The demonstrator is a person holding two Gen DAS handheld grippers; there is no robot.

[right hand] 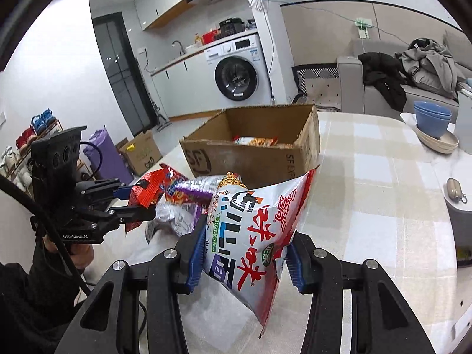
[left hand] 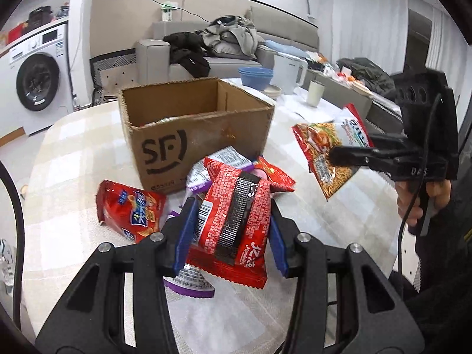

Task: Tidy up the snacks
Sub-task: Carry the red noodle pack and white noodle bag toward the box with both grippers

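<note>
**A:** What have I got on the left?

**B:** I see my left gripper [left hand: 230, 227] pinching a red snack packet [left hand: 236, 221] between its blue pads [left hand: 184, 236], low over the pile of packets [left hand: 224, 174] on the table [left hand: 73, 159]; whether it has cleared the pile, I cannot tell.

**A:** And the right?

**B:** My right gripper [right hand: 244, 256] is pressed onto a white and red noodle bag [right hand: 259, 236], held in the air beside the pile, the bag hanging tilted; so both hands are loaded.

**A:** Which step is that, then?

**B:** I judge it the carry; both packets are picked and neither is in the cardboard box [right hand: 253, 147] yet; the box stands open just behind the pile with at least one packet already inside.

**A:** Next move?

**B:** I'd lift each over the near wall, one after the other so the grippers don't meet, then let go inside.

**A:** Around it?

**B:** A pale checked tablecloth; blue bowls [right hand: 432, 118] on plates at the far side; a washing machine [right hand: 236, 73] and a sofa [left hand: 236, 56] heaped with clothes beyond.
</note>
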